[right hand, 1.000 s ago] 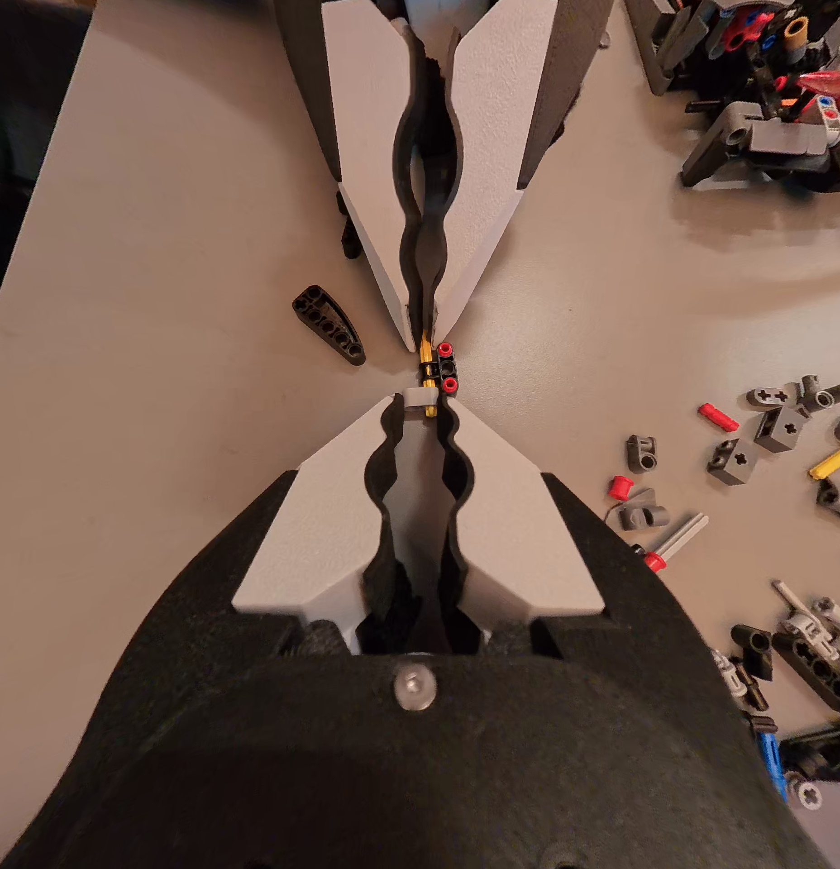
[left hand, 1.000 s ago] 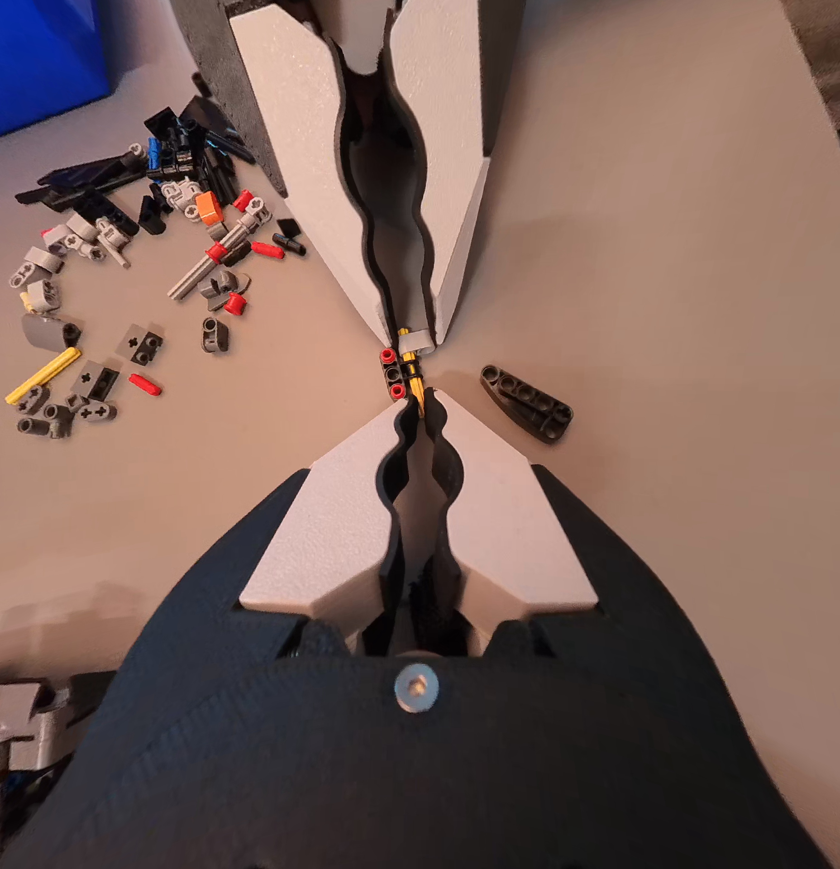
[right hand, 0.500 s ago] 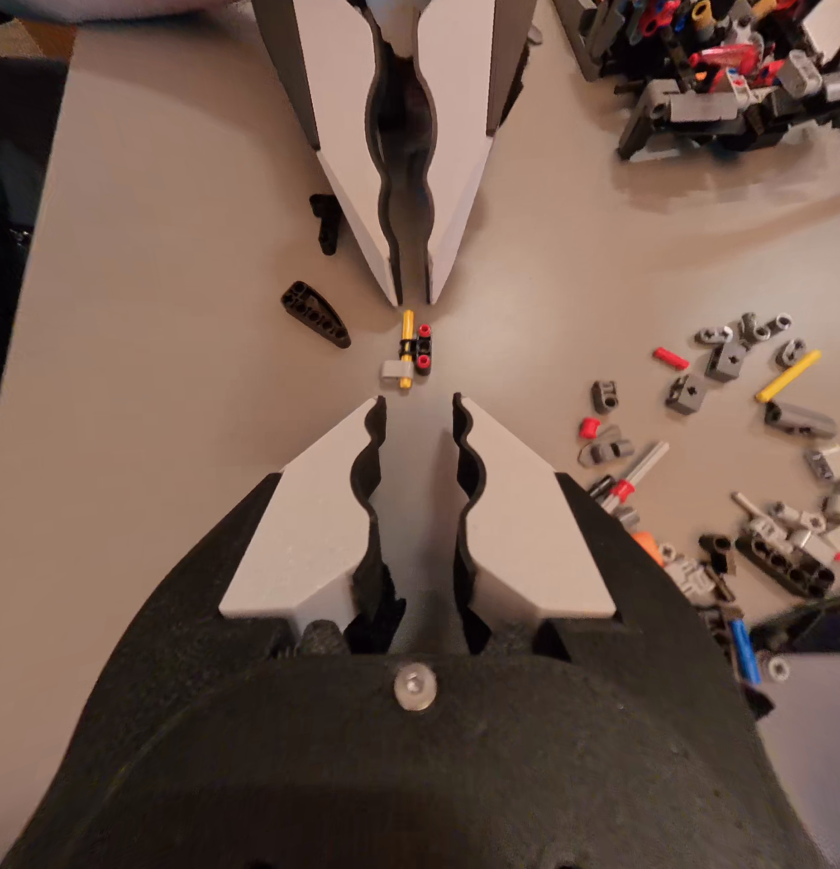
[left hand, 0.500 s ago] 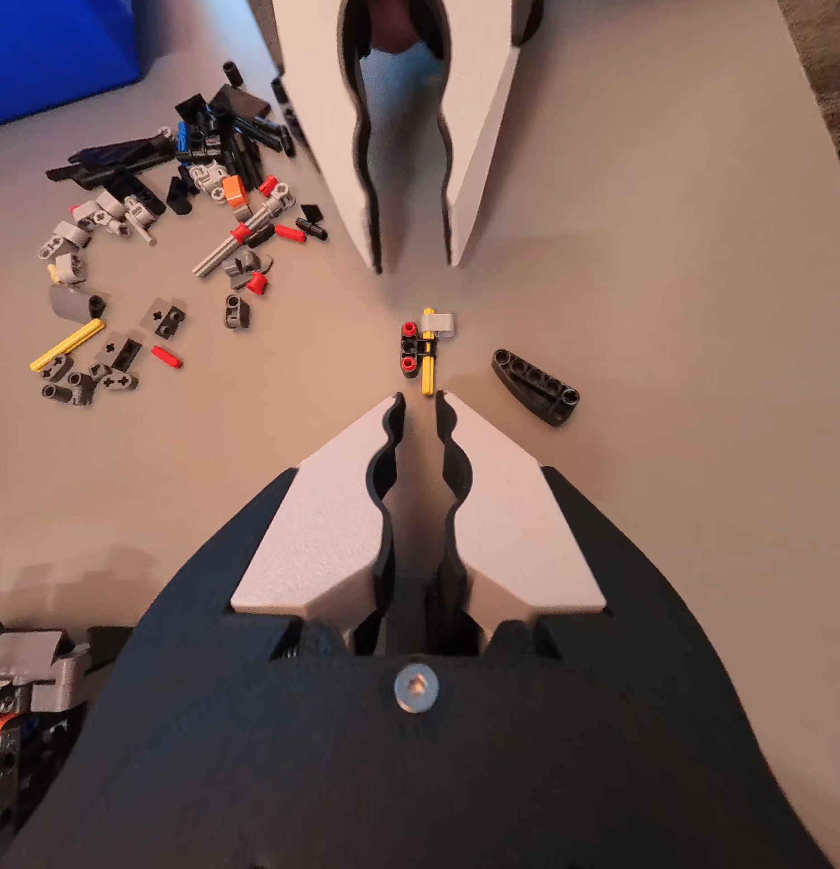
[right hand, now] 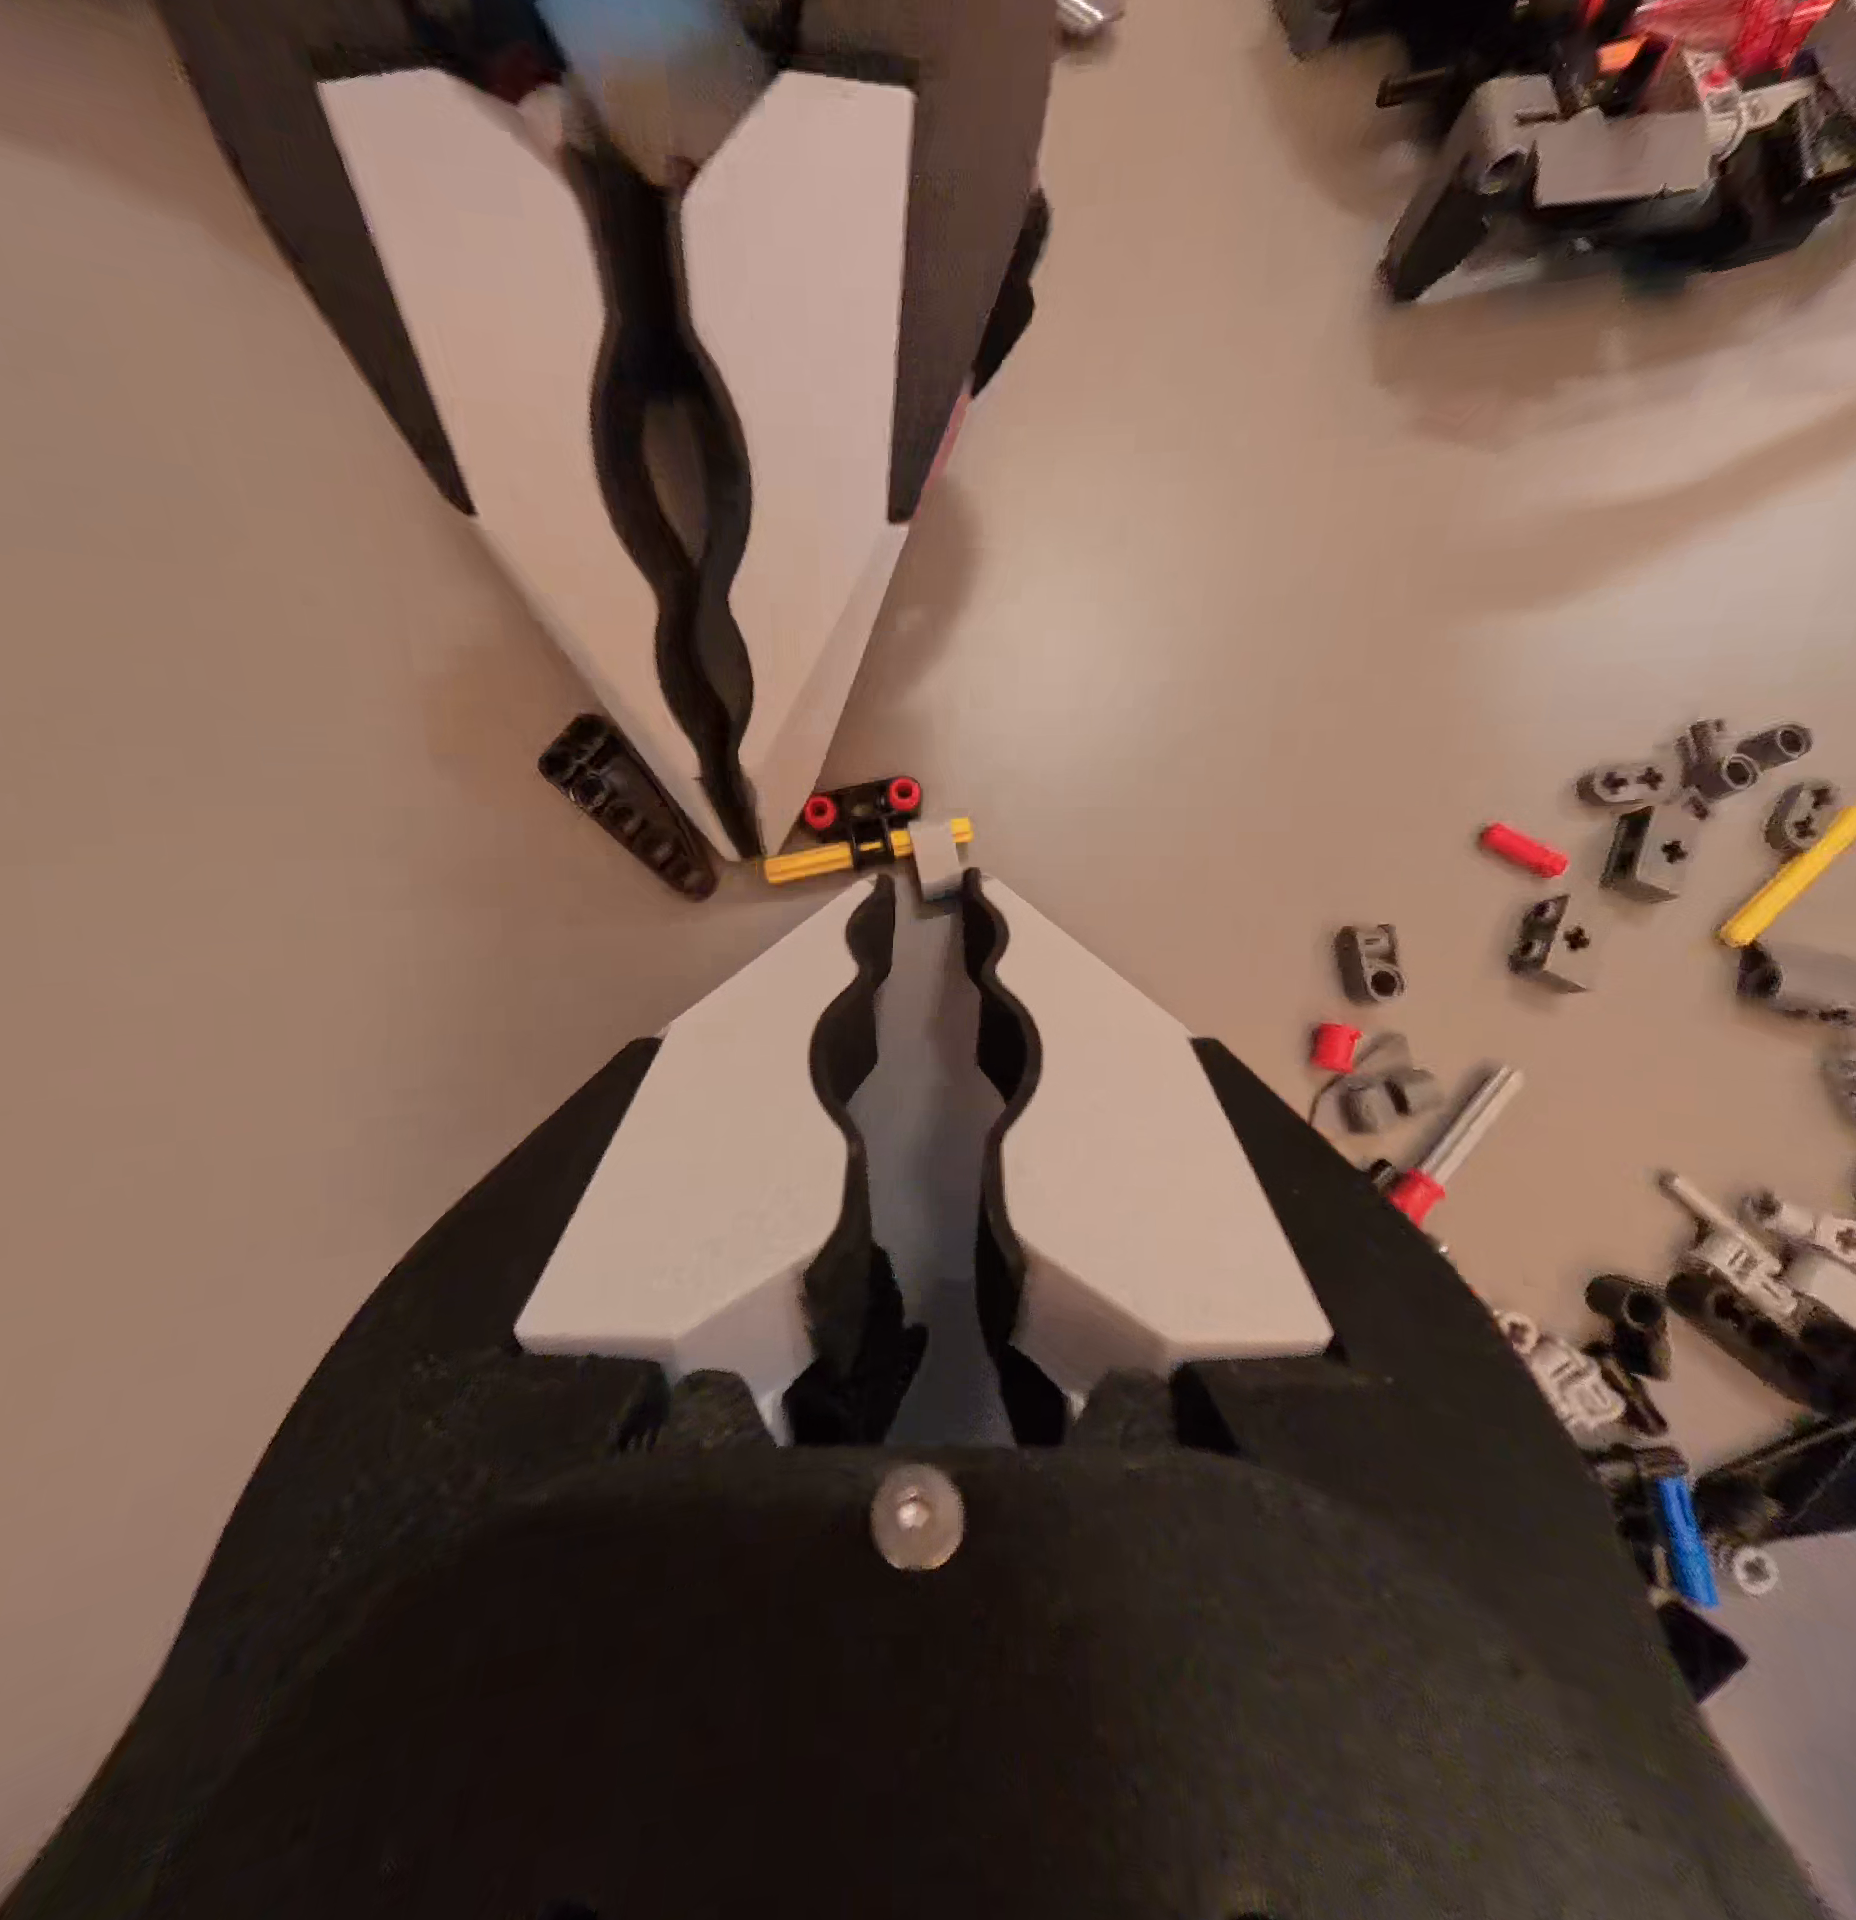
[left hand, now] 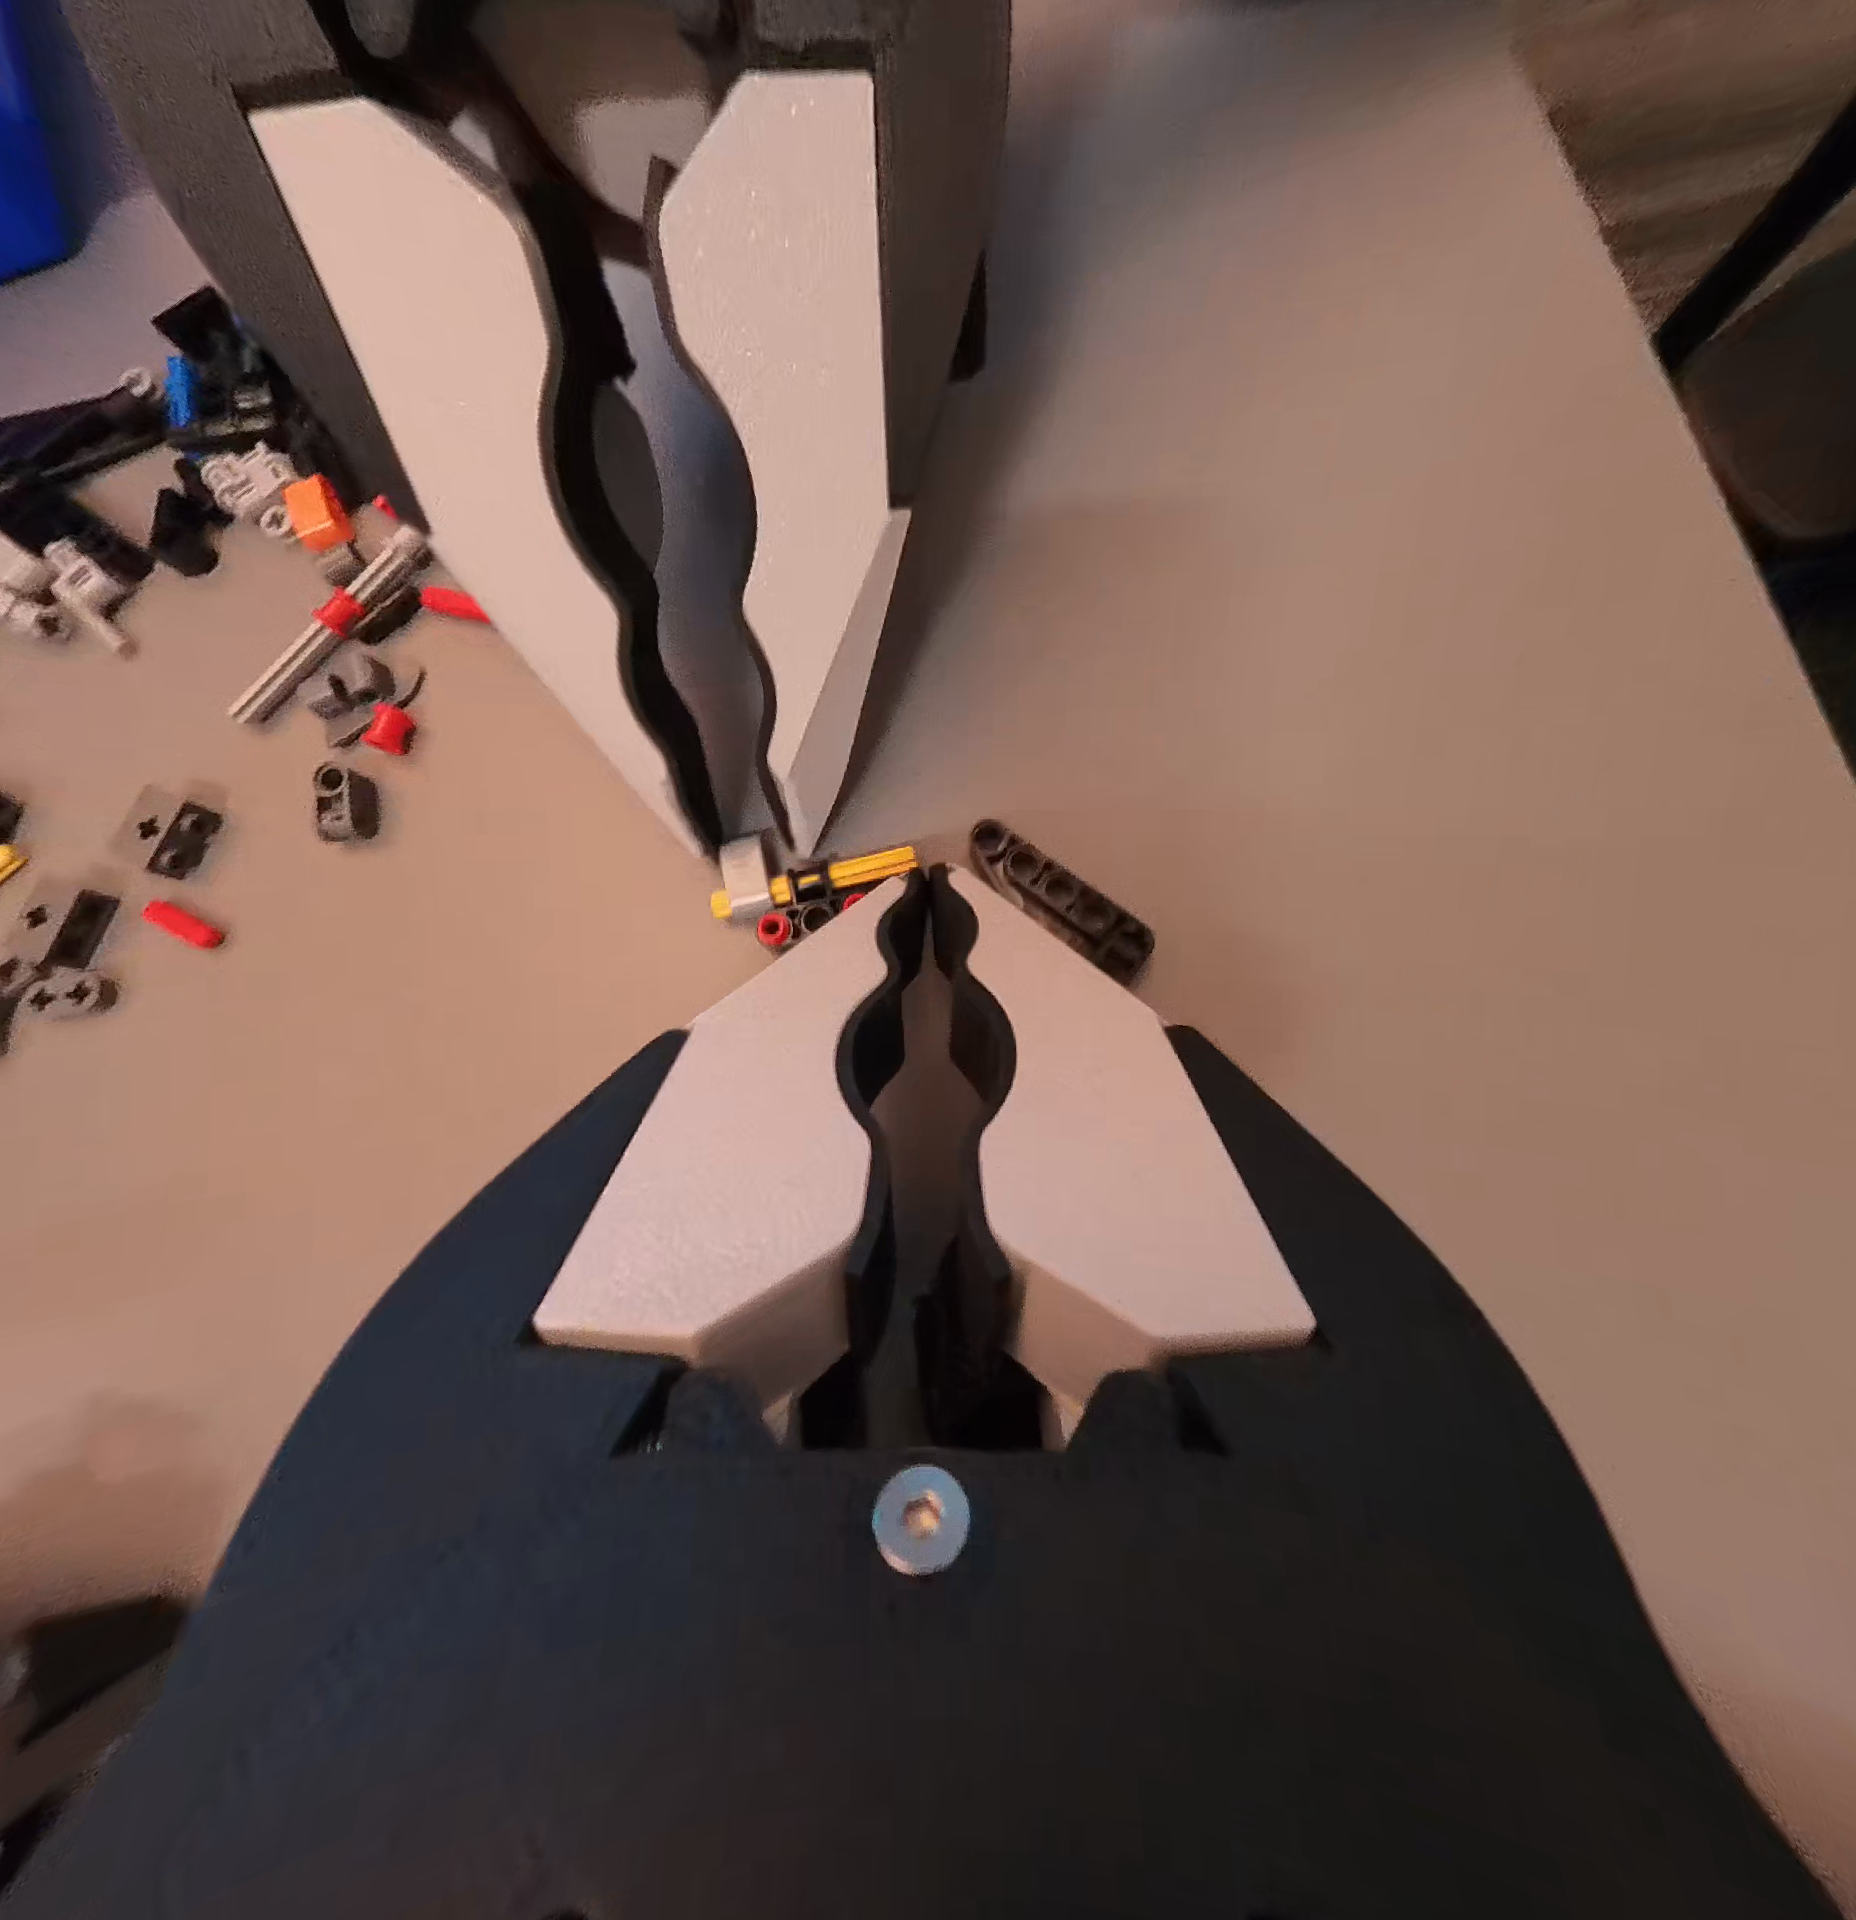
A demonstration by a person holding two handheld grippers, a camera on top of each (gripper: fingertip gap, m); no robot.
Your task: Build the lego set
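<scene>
Lego sub-assembly [left hand: 815, 891] sits at centre frame in both wrist views, on the table [left hand: 1319, 727]: a yellow axle [right hand: 867, 850] carrying a black connector [right hand: 862, 805] with red pins and a grey bush [right hand: 936, 857]. Left wrist view, left to right: loose parts [left hand: 176, 779] scattered at left; right gripper [left hand: 745, 826] coming down from upper centre, fingers pinched on the grey bush; left gripper [left hand: 926, 883] at lower centre, fingers closed to a sliver on the axle's end; black beam [left hand: 1059, 914] just beside it at right. Right wrist view: beam at left, left gripper [right hand: 745, 821] upper centre, right gripper [right hand: 926, 883] lower centre with a narrow gap holding the bush, more loose parts and a partly built model [right hand: 1630, 156] at right. Judgement: seating the bush along the axle. Risks: thin axle twisting out of the left tips if pushed off-line; bush cocking and jamming; assembly nudging the beam.
</scene>
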